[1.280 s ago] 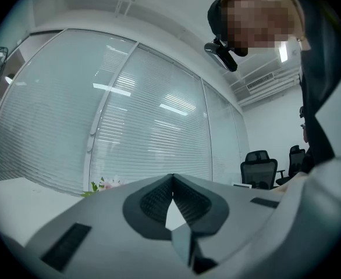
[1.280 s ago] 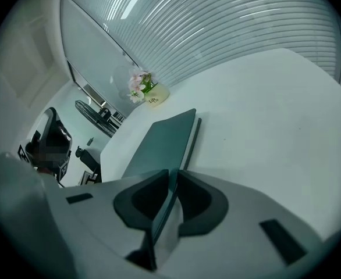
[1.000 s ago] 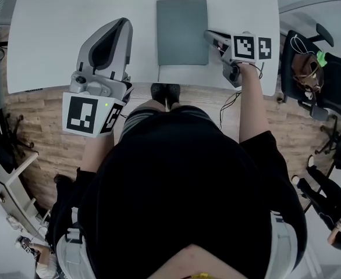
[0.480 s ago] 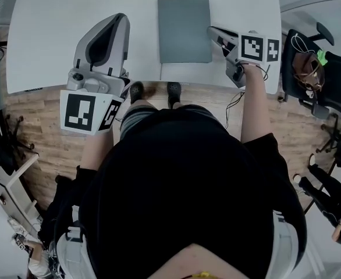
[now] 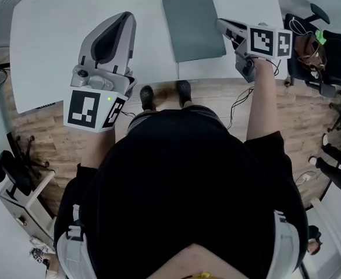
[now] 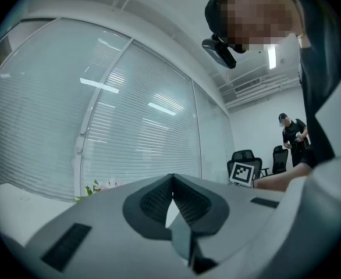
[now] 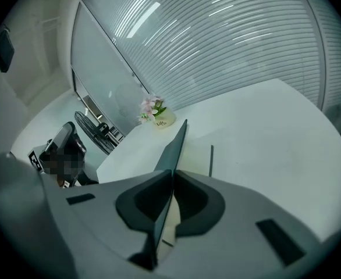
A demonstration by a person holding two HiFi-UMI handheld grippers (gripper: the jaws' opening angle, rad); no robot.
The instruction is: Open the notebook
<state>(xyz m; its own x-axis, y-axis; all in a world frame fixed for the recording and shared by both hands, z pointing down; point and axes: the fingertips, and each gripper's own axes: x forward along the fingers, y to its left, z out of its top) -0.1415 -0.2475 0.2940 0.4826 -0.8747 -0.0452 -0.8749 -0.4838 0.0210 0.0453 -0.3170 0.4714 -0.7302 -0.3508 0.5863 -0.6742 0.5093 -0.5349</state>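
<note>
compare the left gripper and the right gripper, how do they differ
The right gripper has just been closing and pinches the cover of the notebook; the left gripper is shut on nothing. The right gripper sits at the notebook's right edge; the left gripper is off to its left, apart from it. Both are held by the white table.

Table: a white table (image 5: 71,16) is filling the top of the head view.
Floor: light wooden planks (image 5: 42,132) are running beneath the table's near edge.
Windows: tall glass panes with closed slatted blinds (image 6: 130,132) are lining one wall.
Light: ceiling strip lights (image 6: 162,108) are reflecting in the glass.
Chairs: black office chairs (image 6: 240,156) are standing by the white end wall.
Flowers: a small pot of pink flowers (image 7: 159,116) is sitting at the table's far end.
</note>
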